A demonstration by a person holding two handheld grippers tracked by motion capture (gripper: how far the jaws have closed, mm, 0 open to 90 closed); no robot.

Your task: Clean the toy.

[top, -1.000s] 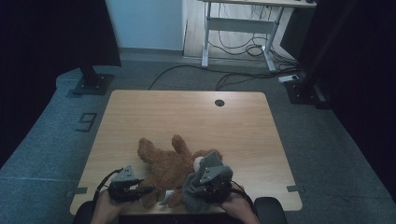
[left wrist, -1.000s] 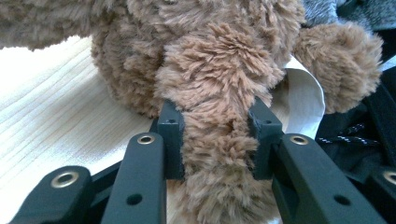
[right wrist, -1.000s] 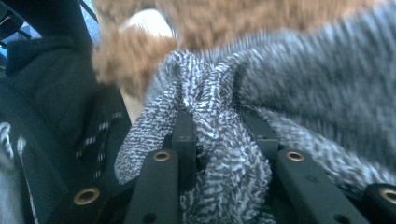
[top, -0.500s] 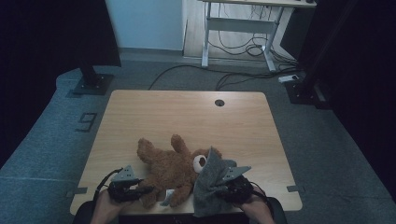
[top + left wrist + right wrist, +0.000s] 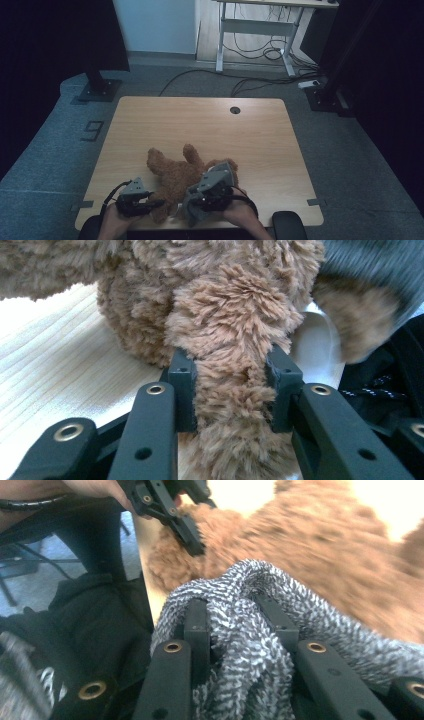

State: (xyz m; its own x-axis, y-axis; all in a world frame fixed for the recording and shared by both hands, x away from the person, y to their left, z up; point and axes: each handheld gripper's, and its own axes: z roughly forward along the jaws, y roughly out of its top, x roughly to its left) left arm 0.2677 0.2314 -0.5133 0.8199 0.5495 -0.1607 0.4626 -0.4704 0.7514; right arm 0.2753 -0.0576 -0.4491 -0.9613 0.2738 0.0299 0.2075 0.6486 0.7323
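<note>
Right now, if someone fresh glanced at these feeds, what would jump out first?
A brown teddy bear lies at the near edge of the wooden table. The left gripper is shut on one of its furry limbs. The right gripper is shut on a bunched grey knit cloth, held right beside the bear.
</note>
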